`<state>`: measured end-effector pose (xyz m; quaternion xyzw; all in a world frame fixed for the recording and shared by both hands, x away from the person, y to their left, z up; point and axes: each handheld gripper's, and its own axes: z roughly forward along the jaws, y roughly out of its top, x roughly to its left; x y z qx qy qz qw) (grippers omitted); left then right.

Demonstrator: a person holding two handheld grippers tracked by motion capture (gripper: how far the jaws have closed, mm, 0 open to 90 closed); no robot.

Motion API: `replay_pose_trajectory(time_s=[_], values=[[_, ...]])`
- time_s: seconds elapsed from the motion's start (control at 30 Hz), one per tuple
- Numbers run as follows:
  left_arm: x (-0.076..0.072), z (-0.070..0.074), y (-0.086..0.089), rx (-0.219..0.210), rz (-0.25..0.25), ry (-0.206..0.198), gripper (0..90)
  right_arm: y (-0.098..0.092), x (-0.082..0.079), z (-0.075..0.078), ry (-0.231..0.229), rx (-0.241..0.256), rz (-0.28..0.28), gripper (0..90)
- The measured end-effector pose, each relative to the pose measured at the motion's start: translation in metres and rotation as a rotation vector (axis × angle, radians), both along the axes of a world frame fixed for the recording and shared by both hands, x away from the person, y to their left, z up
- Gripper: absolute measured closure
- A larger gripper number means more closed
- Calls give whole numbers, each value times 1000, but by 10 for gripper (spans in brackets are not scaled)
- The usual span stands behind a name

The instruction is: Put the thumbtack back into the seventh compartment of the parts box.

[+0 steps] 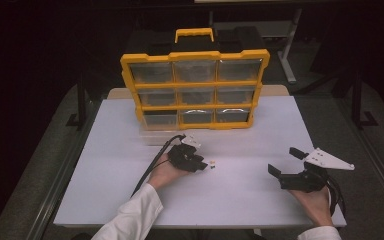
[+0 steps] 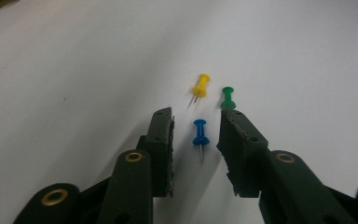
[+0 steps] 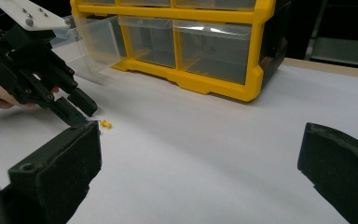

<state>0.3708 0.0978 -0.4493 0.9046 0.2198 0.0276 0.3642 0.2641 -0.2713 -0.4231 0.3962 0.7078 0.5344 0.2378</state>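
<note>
Lying on the white table (image 1: 260,145) are three pushpins: one blue pushpin (image 2: 199,132) between the left gripper's (image 2: 196,135) parted jaws, one yellow pushpin (image 2: 200,86), one green pushpin (image 2: 227,97) partly hidden. The right gripper (image 1: 286,161) gapes wide, empty

So the drawer organizer (image 1: 195,90) is standing upright at the far edge of the table (image 1: 250,195), roughly centred, with one drawer (image 1: 155,136) sitting pulled out in front of its lower left corner. I'm holding my left gripper (image 1: 203,163) a bit left of the table's middle, just in front of that drawer. Three pushpins are lying right at its tips: one pushpin (image 2: 199,135) between the jaws, a second pushpin (image 2: 200,87) just past them, a third pushpin (image 2: 228,97) touching the tip of one jaw. My right gripper (image 1: 285,162) is hovering well apart, near the table's right front corner.
</note>
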Motion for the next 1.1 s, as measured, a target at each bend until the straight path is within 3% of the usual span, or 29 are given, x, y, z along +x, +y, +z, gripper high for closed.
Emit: replay_pose_trajectory(time_s=[0.17, 0.23, 0.3, 0.63, 1.1], values=[[-1, 0, -1, 14, 4, -22, 814, -1, -1, 0, 1, -2, -5, 0], [-3, 0, -3, 27, 1, -45, 832, -2, -2, 1, -4, 4, -10, 0], [-5, 0, -4, 43, -6, -71, 837, -3, -2, 1, -6, 8, -11, 0], [-7, 7, -6, 15, -18, -25, 838, -3, -2, 0, -2, 7, -13, 0], [-12, 35, 2, -24, -23, -53, 838, -4, -3, -1, 5, 1, -19, 0]])
